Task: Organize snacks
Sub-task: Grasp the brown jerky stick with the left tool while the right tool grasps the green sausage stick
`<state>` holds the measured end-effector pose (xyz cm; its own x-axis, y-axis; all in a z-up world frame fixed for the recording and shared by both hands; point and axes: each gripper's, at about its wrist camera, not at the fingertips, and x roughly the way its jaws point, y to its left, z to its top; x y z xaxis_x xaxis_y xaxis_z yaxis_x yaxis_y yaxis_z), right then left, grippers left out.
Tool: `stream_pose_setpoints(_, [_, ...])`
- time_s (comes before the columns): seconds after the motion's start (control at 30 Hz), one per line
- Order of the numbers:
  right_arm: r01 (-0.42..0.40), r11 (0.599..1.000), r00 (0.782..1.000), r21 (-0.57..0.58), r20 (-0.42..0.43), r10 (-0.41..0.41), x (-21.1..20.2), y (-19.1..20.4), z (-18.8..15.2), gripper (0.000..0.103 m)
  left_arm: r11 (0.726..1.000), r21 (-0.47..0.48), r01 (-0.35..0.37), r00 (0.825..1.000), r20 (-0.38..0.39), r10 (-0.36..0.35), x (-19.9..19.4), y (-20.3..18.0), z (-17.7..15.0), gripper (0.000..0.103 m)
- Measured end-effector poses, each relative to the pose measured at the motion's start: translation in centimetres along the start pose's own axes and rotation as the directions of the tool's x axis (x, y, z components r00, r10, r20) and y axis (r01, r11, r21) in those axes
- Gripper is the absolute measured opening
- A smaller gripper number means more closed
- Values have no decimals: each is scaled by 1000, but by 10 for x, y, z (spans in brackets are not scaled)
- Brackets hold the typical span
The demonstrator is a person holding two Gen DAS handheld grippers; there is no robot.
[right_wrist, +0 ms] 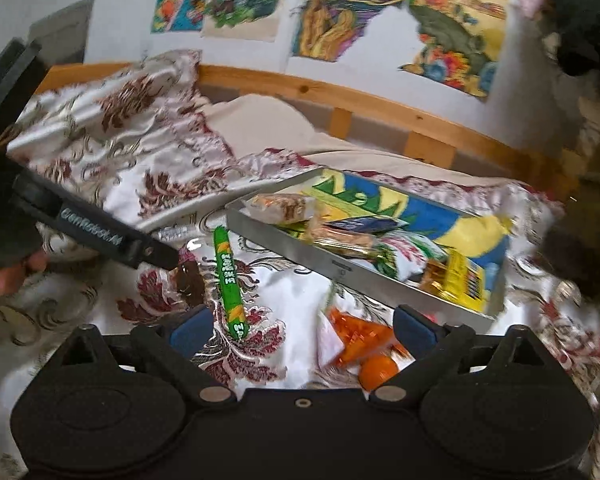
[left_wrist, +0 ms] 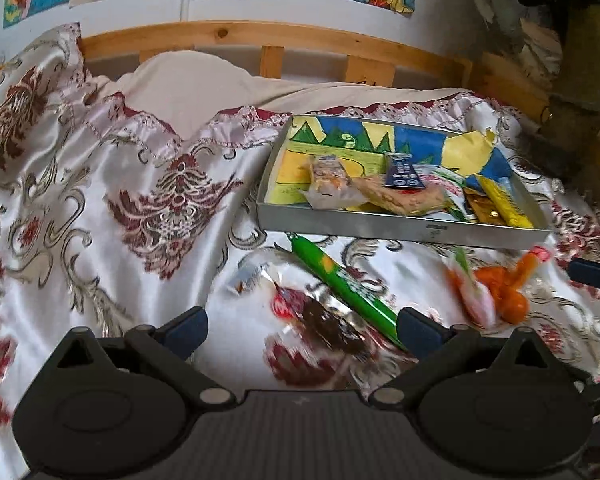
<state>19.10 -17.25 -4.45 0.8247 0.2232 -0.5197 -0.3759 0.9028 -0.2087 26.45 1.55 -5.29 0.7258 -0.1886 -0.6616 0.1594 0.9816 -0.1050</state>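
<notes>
Several snacks are already sitting in the metal tray (left_wrist: 400, 229) ahead of both claws. A green stick pack (left_wrist: 340, 280), a clear-wrapped chocolate piece (left_wrist: 320, 324) and an orange candy bundle (right_wrist: 364, 344) are still lying on the satin bedspread (left_wrist: 100, 200). The left claw (left_wrist: 302, 330) and right claw (right_wrist: 302, 326) are hanging wide, holding nothing, before a wall of drawings.

Bed (left_wrist: 100, 184) under satin floral cover, wooden rail at back. On cover: shallow grey tray (left_wrist: 400, 229) toward right, holding wrapped snacks. Just before tray, green stick pack (left_wrist: 340, 284) lying diagonal. Left of it, clear wrapper with dark snack (left_wrist: 320, 324). Right of it, orange sweets pack (left_wrist: 496, 292). All three near tray, apart from its wall.
</notes>
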Motion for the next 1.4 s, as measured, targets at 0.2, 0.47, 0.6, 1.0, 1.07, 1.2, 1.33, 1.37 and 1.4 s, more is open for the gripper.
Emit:
stream_pose_setpoints(0.2, [-46,996,998,-76,-42,43,40,20,-3,74,997,-61,36,998,-58,-39,24,9,0,93])
stream_pose_setpoints(0.47, [-82,992,993,-93,-90,73,81,32,-11,51,986,-157,59,994,-77,-72,45,23,-4,92])
stream_pose_setpoints(0.6, [-88,993,991,-83,-104,79,96,34,-11,46,984,-165,65,995,-66,-77,53,22,-2,97])
stream_pose_setpoints(1.0, [-95,984,989,-150,-125,77,106,46,-10,22,983,-184,6,998,-62,-18,56,21,0,63])
stream_pose_setpoints(1.07, [-81,984,989,-161,-136,59,104,46,-9,22,979,-205,7,998,-55,-19,53,22,0,56])
stream_pose_setpoints(1.2, [-35,981,988,-189,-154,6,104,46,-7,22,975,-220,20,998,-54,-33,54,22,-1,57])
stream_pose_setpoints(1.33, [-22,978,988,-206,-151,-10,107,48,-11,23,984,-171,52,996,-66,-64,58,16,-3,82])
stream_pose_setpoints(1.37, [-20,978,989,-209,-149,-12,107,47,-11,23,987,-149,57,995,-71,-68,59,12,-3,85])
stream_pose_setpoints(1.4, [-16,978,989,-210,-146,-15,107,47,-11,23,990,-132,48,995,-76,-59,59,9,-3,85])
